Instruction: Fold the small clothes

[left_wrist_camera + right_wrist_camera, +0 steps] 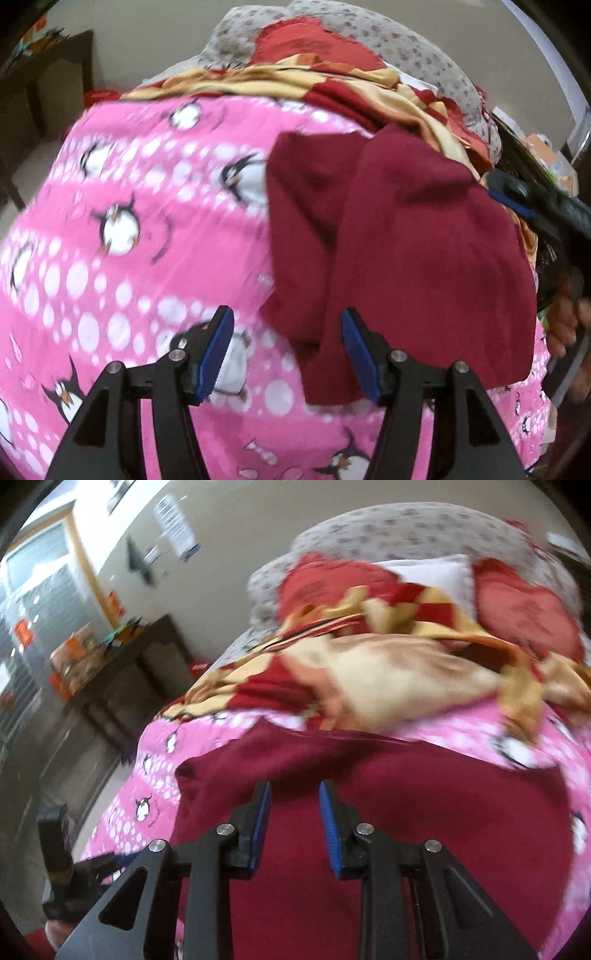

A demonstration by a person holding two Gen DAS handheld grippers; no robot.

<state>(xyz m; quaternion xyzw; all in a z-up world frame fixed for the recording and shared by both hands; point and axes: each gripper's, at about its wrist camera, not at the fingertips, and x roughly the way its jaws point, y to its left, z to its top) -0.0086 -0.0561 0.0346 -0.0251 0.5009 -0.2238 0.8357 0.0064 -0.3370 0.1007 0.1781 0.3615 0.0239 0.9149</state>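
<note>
Maroon garment (399, 236) on pink sheet (147, 221) — both grippers apparently open.

A pink penguin-print bedsheet (147, 258), a red-and-cream blanket (388, 672) and red cushions (528, 609).

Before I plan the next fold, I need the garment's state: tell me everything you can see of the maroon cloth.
The maroon cloth is a plain dark red garment of soft, slightly fuzzy-looking fabric, with no print. It lies rumpled on the pink penguin bedsheet, partly doubled over, one ridge running down it. Both views are blurred. The left gripper is open at its near edge; the right gripper is open above it. Neither visibly pinches it.
</note>
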